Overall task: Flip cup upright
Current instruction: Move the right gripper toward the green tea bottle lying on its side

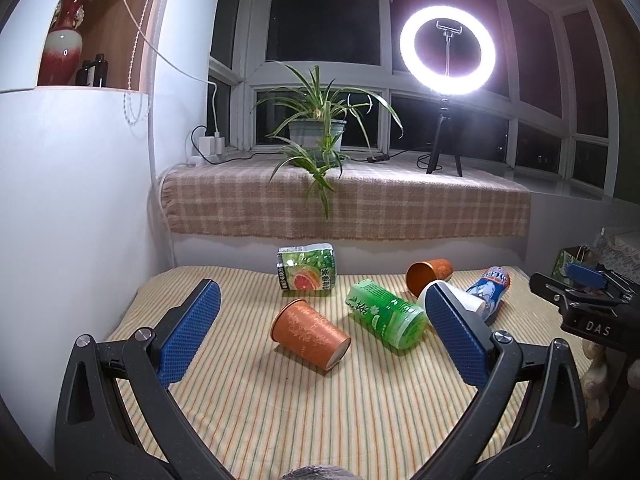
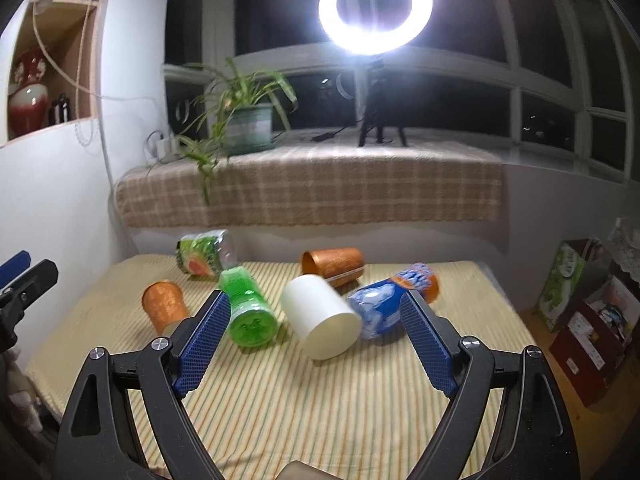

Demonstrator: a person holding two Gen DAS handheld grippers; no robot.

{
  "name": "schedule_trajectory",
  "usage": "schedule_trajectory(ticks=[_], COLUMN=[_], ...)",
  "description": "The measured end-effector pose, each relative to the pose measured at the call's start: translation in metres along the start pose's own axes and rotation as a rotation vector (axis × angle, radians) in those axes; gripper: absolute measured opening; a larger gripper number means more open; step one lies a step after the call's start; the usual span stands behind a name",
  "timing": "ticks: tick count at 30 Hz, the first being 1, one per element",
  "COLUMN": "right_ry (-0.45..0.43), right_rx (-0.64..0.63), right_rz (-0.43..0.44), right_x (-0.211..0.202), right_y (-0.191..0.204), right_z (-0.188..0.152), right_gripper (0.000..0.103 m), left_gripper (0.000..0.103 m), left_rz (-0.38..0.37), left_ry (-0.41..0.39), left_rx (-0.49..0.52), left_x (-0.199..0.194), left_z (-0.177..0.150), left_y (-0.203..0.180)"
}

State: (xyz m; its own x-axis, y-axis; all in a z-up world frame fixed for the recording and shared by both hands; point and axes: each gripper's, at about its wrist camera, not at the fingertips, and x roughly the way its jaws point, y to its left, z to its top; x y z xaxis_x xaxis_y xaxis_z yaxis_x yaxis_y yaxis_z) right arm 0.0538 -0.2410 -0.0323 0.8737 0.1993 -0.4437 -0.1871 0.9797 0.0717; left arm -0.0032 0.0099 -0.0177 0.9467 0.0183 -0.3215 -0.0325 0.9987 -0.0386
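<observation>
Left tongs: the left gripper (image 1: 322,328) hung above the striped cloth (image 1: 280,400) with its blue pads spread wide and nothing between them.
Right tongs: the right gripper (image 2: 316,338) was likewise spread wide and empty, its pads (image 2: 204,344) flanking the white cup from the camera's side without touching it.
White cup: the white cup (image 2: 320,316) lay on its side near the middle of the cloth, one round end turned toward the right camera (whether that end was the mouth or the base could not be told).
Nearer orange cup: an orange cup (image 1: 310,334) lay on its side to the left, open mouth facing left and away.
Far orange cup: a second orange cup (image 2: 332,266) lay on its side behind the white cup, just beside it.
Bottles: a green bottle (image 2: 248,312) lay between the nearer orange cup and the white cup; a blue bottle (image 2: 384,304) lay right of the white cup, touching or nearly so; a grapefruit-label bottle (image 1: 306,268) lay at the far edge.
Background: a ring light (image 1: 447,54) and a potted plant (image 1: 318,132) stood on the checked windowsill.
</observation>
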Motion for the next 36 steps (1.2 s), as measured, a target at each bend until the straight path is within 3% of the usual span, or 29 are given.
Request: schedule_trajectory(ticks=[6, 13, 20, 29, 36], right_ry=[0.081, 0.206, 0.389, 0.563, 0.658], right_rx=[-0.012, -0.12, -0.243, -0.339, -0.373], right_rz=[0.067, 0.188, 0.319, 0.335, 0.304], right_x=[0.028, 0.065, 0.116, 0.183, 0.224], right_y=[0.0, 0.019, 0.051, 0.082, 0.089], right_z=[0.002, 0.013, 0.02, 0.025, 0.026], right_gripper=[0.087, 0.087, 0.087, 0.086, 0.078], left_gripper=[0.103, 0.103, 0.103, 0.103, 0.103], left_rz=[0.025, 0.072, 0.095, 0.111, 0.116], left_ry=[0.045, 0.086, 0.111, 0.128, 0.13], left_rx=[-0.011, -0.03, -0.055, -0.078, -0.088], left_x=[0.004, 0.002, -0.004, -0.006, -0.006], left_z=[-0.01, -0.022, -0.029, -0.034, -0.036], left_y=[0.018, 0.041, 0.053, 0.062, 0.066])
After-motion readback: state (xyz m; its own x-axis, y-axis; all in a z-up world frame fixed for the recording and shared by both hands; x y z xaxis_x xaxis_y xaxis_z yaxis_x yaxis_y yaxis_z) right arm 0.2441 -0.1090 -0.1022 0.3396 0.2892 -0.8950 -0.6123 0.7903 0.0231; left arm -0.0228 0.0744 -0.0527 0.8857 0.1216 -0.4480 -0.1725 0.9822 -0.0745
